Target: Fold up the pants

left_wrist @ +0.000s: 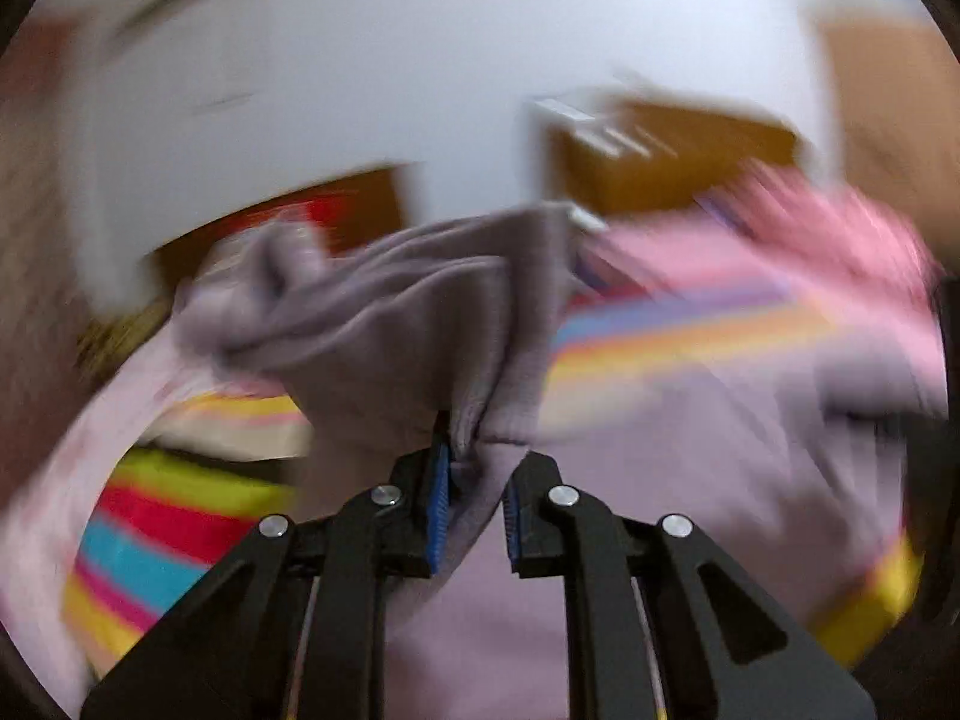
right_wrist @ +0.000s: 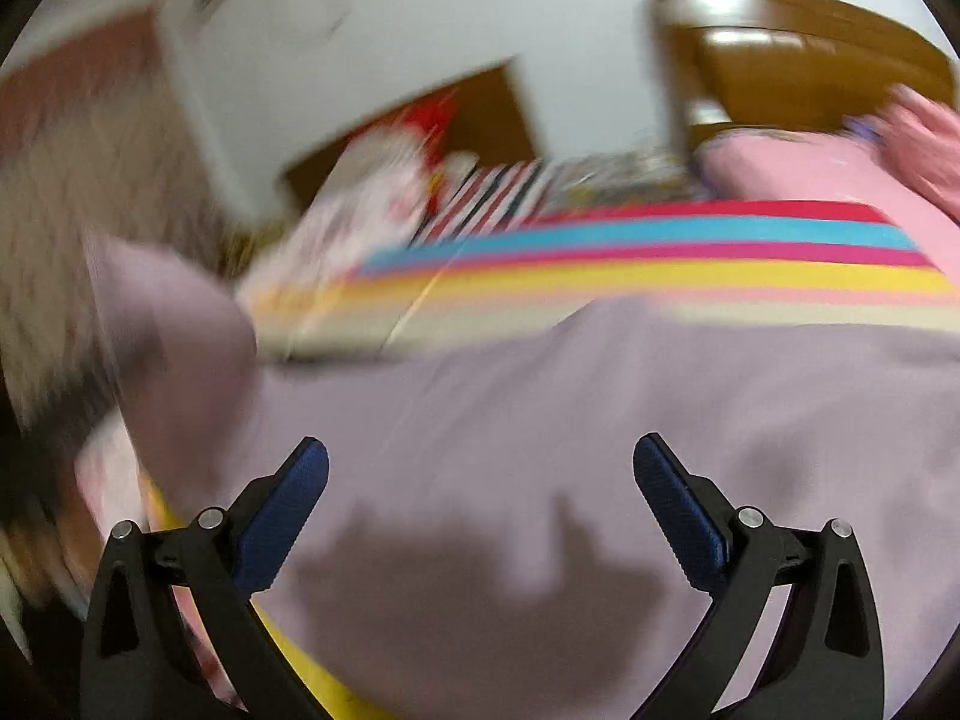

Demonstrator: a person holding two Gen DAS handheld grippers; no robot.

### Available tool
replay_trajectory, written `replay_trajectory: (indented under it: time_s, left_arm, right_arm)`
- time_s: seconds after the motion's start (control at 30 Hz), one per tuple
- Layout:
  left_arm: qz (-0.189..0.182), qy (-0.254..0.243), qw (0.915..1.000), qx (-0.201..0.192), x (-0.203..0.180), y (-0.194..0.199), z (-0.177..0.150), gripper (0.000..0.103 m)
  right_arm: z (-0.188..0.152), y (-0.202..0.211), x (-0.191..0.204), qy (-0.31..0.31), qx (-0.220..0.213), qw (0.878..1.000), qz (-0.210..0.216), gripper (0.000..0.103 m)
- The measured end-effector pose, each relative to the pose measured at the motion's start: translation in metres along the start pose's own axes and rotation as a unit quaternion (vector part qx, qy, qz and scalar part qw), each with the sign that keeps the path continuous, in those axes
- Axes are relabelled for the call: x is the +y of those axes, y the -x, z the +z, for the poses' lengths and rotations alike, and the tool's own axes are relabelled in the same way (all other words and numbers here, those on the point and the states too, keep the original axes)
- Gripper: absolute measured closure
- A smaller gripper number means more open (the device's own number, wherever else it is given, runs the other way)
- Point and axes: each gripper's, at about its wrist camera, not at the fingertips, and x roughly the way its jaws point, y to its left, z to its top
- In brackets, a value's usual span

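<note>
here the left gripper (left_wrist: pixel 477 468) pinches a bunched fold of the mauve pants (left_wrist: pixel 384 312), lifting them above the striped blanket (left_wrist: pixel 180 516). the right gripper (right_wrist: pixel 480 480) is spread wide, hovering over flat pant fabric; both views blurred.

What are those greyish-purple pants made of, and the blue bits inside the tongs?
The pants look like soft, matte knit cotton or jersey: they bunch into rounded folds, and fine ribbing shows where the left tongs pinch them. Blur leaves the exact fabric open. The blue pads on the open right tongs look like rubber or textured plastic, with ridged edges, set on smooth black plastic arms.
</note>
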Motion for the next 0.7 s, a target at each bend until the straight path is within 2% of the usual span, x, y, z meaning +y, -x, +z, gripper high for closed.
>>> replay_trajectory:
  time_s: [0.03,0.07,0.1,0.13,0.17,0.2,0.23,0.27,0.3,0.33,0.43,0.5,0.53,0.57,0.63,0.7]
  left_arm:
    - [-0.023,-0.043,0.9983,0.031,-0.033,-0.014,-0.008,0.082]
    - [-0.051,-0.081,0.9932,0.066,-0.064,-0.03,-0.021,0.08]
    - [-0.072,-0.097,0.9884,0.091,-0.081,-0.041,-0.032,0.073]
    - [-0.087,-0.102,0.985,0.109,-0.092,-0.047,-0.04,0.071]
    - [-0.08,-0.096,0.9858,0.112,-0.095,-0.046,-0.047,0.07]
    - [-0.079,-0.083,0.9884,0.099,-0.091,-0.039,-0.048,0.061]
    - [-0.098,-0.061,0.99,0.081,-0.083,-0.028,-0.046,0.031]
    - [-0.125,-0.021,0.991,0.043,-0.064,-0.009,-0.044,0.015]
    - [-0.129,0.017,0.9915,0.005,-0.046,0.007,-0.043,0.002]
    - [-0.122,0.067,0.9899,-0.027,-0.02,0.023,-0.046,0.002]
    - [-0.075,0.16,0.9841,-0.016,0.034,0.033,-0.057,0.002]
    - [-0.023,0.215,0.9762,0.003,0.066,0.033,-0.078,0.002]
    - [0.001,0.234,0.9718,0.023,0.082,0.031,-0.092,0.002]
    - [0.02,0.24,0.9699,0.038,0.088,0.033,-0.102,0.002]
    - [0.043,0.24,0.9685,0.051,0.096,0.036,-0.117,0.002]
    - [0.059,0.233,0.9686,0.063,0.097,0.038,-0.128,0.002]
  right_arm:
    - [0.007,0.014,-0.014,-0.019,-0.019,1.0,-0.011,0.005]
    - [0.013,0.031,-0.03,-0.039,-0.038,0.998,-0.029,0.005]
    - [0.017,0.043,-0.04,-0.049,-0.048,0.997,-0.041,0.005]
    - [0.021,0.068,-0.058,-0.057,-0.064,0.994,-0.066,0.005]
    - [0.021,0.068,-0.058,-0.057,-0.064,0.994,-0.066,0.005]
    - [0.02,0.075,-0.063,-0.059,-0.065,0.994,-0.072,0.005]
    - [0.017,0.08,-0.067,-0.061,-0.064,0.993,-0.076,0.005]
    - [0.012,0.082,-0.072,-0.064,-0.055,0.994,-0.076,0.005]
    - [0.008,0.081,-0.074,-0.066,-0.045,0.994,-0.072,0.005]
    - [0.0,0.075,-0.074,-0.068,-0.028,0.995,-0.063,0.005]
    - [-0.023,0.053,-0.065,-0.07,0.029,0.997,-0.017,0.005]
    - [-0.033,0.037,-0.056,-0.078,0.066,0.995,0.022,0.013]
    - [-0.04,0.026,-0.048,-0.083,0.096,0.991,0.046,0.023]
    - [-0.046,0.017,-0.042,-0.086,0.117,0.988,0.058,0.027]
    - [-0.055,0.001,-0.025,-0.083,0.159,0.98,0.084,0.027]
    - [-0.059,-0.01,-0.011,-0.074,0.177,0.977,0.09,0.027]
